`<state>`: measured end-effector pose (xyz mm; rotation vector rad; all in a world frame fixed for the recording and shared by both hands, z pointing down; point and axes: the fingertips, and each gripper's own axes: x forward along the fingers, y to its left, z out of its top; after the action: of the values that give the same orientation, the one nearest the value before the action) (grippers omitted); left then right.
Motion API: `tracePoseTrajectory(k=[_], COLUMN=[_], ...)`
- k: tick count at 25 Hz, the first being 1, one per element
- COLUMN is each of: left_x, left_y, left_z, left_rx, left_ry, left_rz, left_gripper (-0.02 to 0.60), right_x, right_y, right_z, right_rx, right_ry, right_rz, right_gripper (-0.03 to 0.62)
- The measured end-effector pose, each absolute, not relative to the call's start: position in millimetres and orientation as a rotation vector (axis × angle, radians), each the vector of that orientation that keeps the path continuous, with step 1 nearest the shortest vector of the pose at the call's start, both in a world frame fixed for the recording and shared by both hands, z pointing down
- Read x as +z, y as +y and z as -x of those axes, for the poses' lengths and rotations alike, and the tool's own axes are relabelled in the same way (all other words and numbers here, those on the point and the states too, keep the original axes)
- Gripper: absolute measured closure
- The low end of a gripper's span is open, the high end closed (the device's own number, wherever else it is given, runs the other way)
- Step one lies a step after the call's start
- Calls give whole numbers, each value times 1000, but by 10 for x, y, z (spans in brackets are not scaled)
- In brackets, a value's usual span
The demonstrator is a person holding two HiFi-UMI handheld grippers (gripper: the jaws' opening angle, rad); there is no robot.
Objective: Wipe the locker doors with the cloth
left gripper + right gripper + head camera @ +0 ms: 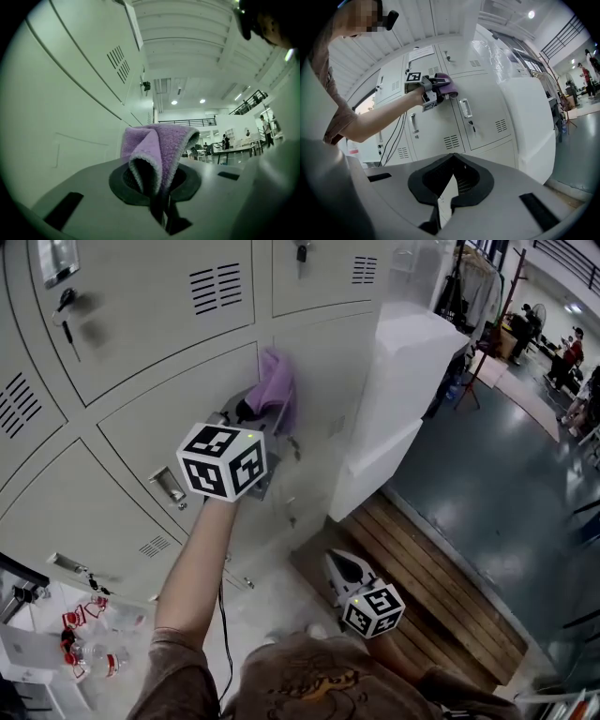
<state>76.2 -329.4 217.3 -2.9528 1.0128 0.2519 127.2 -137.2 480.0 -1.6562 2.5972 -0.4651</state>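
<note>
A purple cloth is pressed against a pale grey locker door in the middle row. My left gripper is shut on it, with the arm stretched forward and the marker cube below. In the left gripper view the cloth bulges folded out of the closed jaws, and the locker door runs close along the left. My right gripper hangs low beside my body, shut and holding nothing. From the right gripper view the left gripper and cloth sit on a door near its handle.
A tall white wrapped cabinet stands right of the lockers. Wooden planks lie on the floor below it. Keys hang in a lock at upper left. A bottle and a cable are low left. People stand far off.
</note>
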Motion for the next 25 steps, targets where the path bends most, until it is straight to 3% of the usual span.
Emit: tracePoseTrajectory(k=[12,25], left_x=[2304,2664], left_y=[-2638,-2178], left_z=[-346,881], left_rx=[362,425], left_ry=[994,1412], left_rz=[3003,2880], left_gripper=[541,541], right_x=[4796,4788], right_y=[-1411,-1495], right_z=[-1114,-707], right_rx=[-466,-461], right_ry=[2644,2754], right_rz=[1598,1444], right_gripper=[597,597])
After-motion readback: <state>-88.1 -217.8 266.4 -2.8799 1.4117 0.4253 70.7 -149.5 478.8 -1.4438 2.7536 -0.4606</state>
